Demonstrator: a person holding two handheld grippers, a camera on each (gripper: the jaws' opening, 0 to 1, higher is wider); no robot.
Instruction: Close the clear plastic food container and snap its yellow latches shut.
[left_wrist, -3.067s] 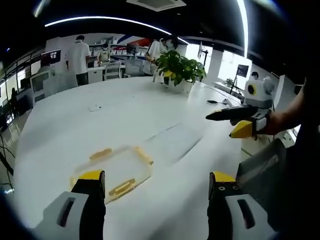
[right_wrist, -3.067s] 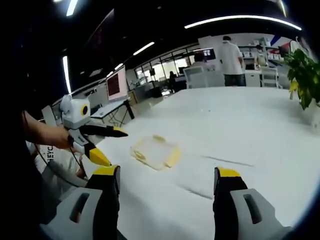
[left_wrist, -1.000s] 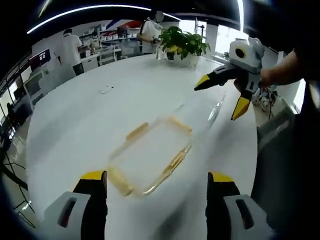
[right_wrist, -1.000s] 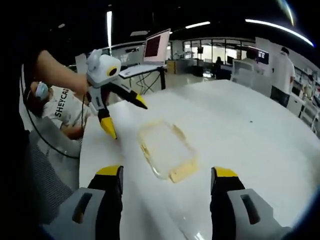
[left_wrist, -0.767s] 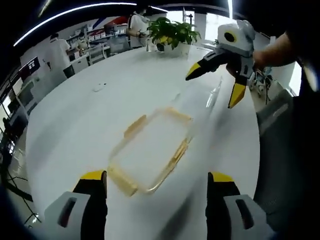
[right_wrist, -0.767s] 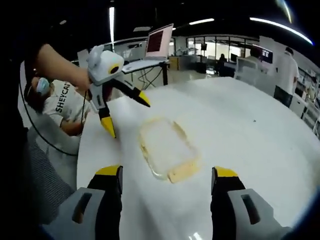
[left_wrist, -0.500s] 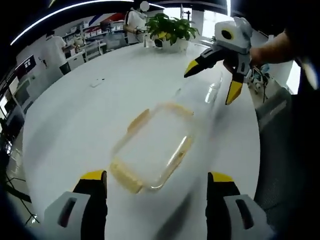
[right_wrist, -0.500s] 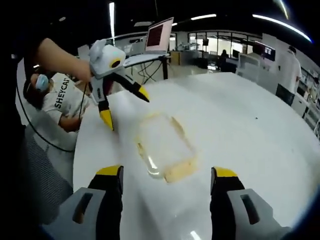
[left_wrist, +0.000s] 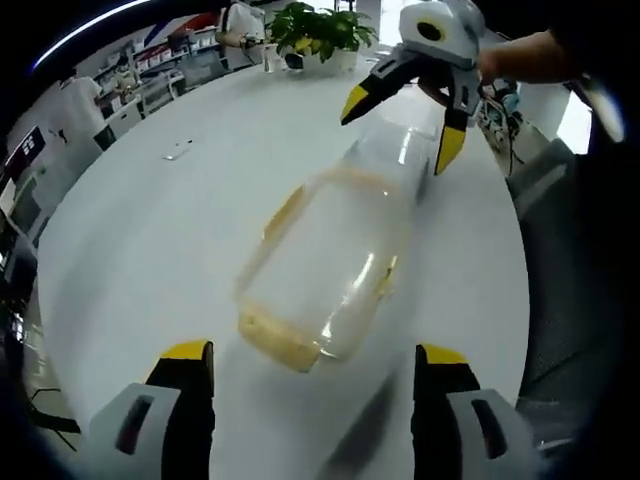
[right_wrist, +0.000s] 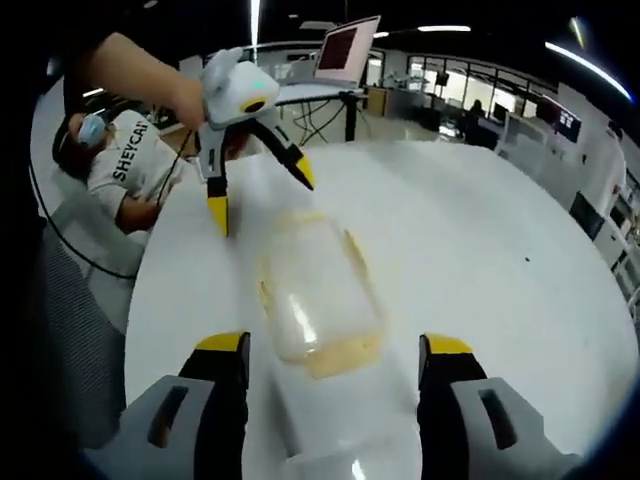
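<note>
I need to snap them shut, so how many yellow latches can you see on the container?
3: one at the container's near short end, one on each long side. The far end is blurred, so another may be hidden.

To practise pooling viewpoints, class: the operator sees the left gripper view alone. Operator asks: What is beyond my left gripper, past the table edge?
Observer: A seated person in a white lettered shirt, beside the table.
Operator: Anything further back?
Observer: An open laptop with a reddish screen, on a desk.
Operator: Where does my left gripper sit from there?
Observer: The left gripper hangs open above the table, near the container's far end.
</note>
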